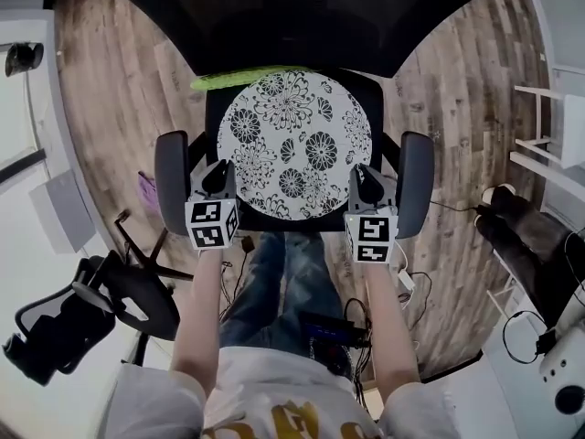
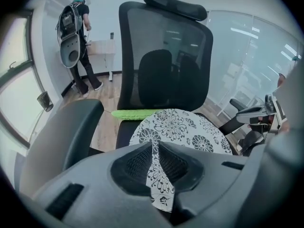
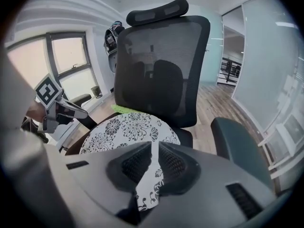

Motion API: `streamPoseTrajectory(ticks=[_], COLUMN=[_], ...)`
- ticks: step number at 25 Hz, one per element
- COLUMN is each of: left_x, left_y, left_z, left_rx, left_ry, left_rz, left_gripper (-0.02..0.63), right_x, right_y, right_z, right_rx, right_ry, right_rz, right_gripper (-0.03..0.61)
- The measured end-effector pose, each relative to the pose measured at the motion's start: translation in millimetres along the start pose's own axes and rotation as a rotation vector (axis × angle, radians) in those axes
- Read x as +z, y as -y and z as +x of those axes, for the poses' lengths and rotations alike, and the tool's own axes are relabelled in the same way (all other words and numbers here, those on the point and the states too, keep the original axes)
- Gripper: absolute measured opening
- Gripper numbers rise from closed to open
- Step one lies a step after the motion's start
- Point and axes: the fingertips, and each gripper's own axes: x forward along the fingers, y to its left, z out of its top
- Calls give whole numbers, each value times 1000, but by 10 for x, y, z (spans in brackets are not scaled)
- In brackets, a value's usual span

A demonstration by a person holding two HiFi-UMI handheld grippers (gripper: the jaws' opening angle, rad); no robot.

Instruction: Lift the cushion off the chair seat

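**Cushion over seat, pinched at near rim by both grippers**

One cushion (image 1: 292, 144): round, thin, flat, white fabric with black flower print. It lies over the black chair seat (image 1: 212, 117). Left gripper (image 1: 219, 179) and right gripper (image 1: 366, 181), two total, each have jaws closed tight on the near rim, with printed fabric running between the ribbed pads. One lime-green strip (image 1: 238, 79) lies just behind the cushion. Chair has one mesh backrest (image 2: 166, 56) and two smooth rounded armrests (image 1: 171, 181). Floor (image 1: 119, 108) is wood plank.
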Motion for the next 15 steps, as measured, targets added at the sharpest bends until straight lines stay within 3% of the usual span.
streamPoseTrajectory(ticks=[2, 5, 11, 15], left_x=[-87, -208, -420, -518], left_y=[-29, -85, -273, -357], left_z=[60, 121, 339, 474], left_rx=[18, 49, 89, 113], left_ry=[-16, -39, -80, -114], left_rz=[23, 34, -66, -85], left_gripper=[44, 83, 101, 107], right_x=[-98, -262, -480, -613], right_y=[15, 37, 71, 178], right_z=[91, 206, 385, 524], right_rx=[1, -1, -48, -82], right_ry=[-16, -59, -116, -146], right_rz=[1, 5, -18, 78], right_gripper=[17, 86, 132, 157])
